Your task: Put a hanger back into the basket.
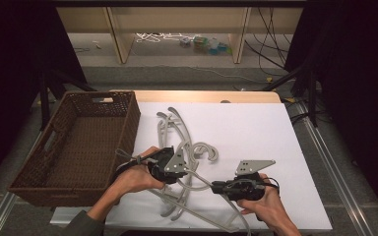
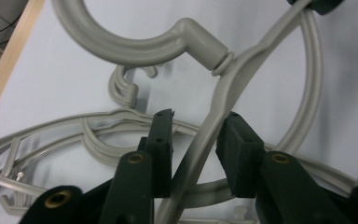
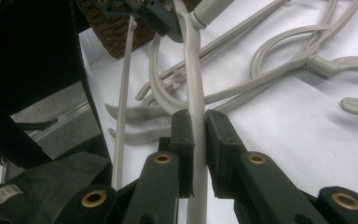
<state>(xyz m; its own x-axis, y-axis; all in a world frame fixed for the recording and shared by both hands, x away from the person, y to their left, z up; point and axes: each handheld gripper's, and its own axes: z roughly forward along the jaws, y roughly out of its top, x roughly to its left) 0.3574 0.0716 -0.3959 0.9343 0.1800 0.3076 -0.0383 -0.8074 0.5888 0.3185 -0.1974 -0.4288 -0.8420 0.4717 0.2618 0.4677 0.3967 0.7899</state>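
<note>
Several grey plastic hangers [image 1: 170, 123] lie tangled on the white table [image 1: 256, 128]. One hanger [image 1: 199, 179] is raised between my two grippers. My right gripper [image 1: 214, 187] points left and is shut on a thin arm of that hanger [image 3: 196, 93], with both pads pressed against it in the right gripper view [image 3: 198, 116]. My left gripper [image 1: 188, 171] points right. In the left gripper view [image 2: 199, 116] the hanger's shoulder [image 2: 209, 135] runs between the jaws just below its hook [image 2: 121, 49], with narrow gaps at the pads [image 2: 161, 149].
A brown wicker basket [image 1: 133, 123] stands at the table's left side and looks empty. More hangers [image 2: 74, 130] lie flat under the raised one. The right half of the table is bare white. Cables and shelf legs lie beyond the far edge.
</note>
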